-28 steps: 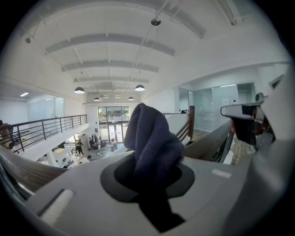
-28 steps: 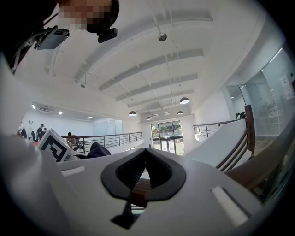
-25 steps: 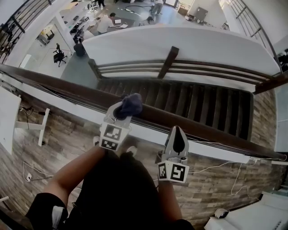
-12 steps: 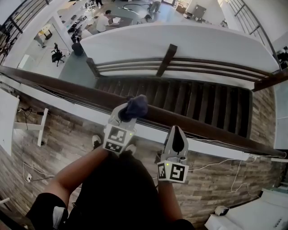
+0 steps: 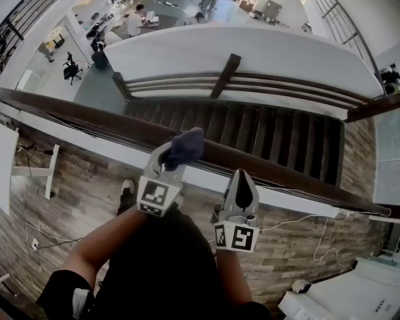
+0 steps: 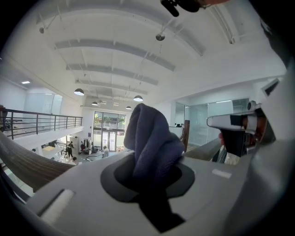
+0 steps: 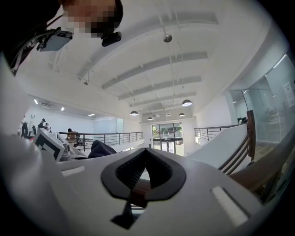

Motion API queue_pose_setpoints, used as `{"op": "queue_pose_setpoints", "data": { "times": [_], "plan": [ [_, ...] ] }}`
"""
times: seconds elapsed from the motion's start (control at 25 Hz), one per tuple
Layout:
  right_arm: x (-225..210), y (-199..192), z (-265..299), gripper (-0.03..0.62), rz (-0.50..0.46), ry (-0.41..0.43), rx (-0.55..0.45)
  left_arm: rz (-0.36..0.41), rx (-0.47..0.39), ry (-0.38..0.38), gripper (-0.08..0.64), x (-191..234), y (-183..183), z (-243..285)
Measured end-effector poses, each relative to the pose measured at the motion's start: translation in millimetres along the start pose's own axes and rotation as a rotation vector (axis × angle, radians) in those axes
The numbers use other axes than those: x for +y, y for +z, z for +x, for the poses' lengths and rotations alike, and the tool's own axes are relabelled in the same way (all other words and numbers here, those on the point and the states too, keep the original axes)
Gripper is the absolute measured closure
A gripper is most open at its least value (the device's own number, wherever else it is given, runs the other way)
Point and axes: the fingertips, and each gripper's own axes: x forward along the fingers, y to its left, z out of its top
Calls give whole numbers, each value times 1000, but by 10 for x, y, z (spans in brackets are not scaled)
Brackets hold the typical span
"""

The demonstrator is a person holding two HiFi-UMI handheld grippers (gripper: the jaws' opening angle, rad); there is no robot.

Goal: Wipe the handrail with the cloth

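Observation:
A dark wooden handrail (image 5: 94, 119) runs slantwise across the head view. A dark blue cloth (image 5: 185, 147) rests on top of it, bunched in my left gripper (image 5: 174, 154), which is shut on it. In the left gripper view the cloth (image 6: 152, 143) sticks up from between the jaws. My right gripper (image 5: 241, 177) is just to the right, its tip at the near edge of the rail, shut and holding nothing. In the right gripper view, brown rail wood (image 7: 138, 186) shows through the gap behind the right gripper's (image 7: 146, 155) closed jaws.
Beyond the rail a dark staircase (image 5: 269, 134) drops away, with a white wall (image 5: 250, 53) and a second railing (image 5: 225, 72). Far below is an office floor with people (image 5: 134, 19). Cables (image 5: 300, 220) lie on the wood floor (image 5: 81, 194) at my feet.
My left gripper has slid the cloth a little to the right along the handrail, closer to the right gripper. The right gripper has hardly moved.

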Motion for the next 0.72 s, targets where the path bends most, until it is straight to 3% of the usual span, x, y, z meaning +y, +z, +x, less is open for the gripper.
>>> {"op": "queue_pose_setpoints", "data": {
  "times": [0.24,0.44,0.72],
  "plan": [
    [174,56,134,591,-11,66,2,14,-49,41,489,84,94,-231],
    [708,28,268,591,-53,194,8,-9,-74,96,489,426,71,-592],
    [1427,37,526,591,-63,359,14,-37,-59,286,489,1135,-78,-1217]
  ]
}}
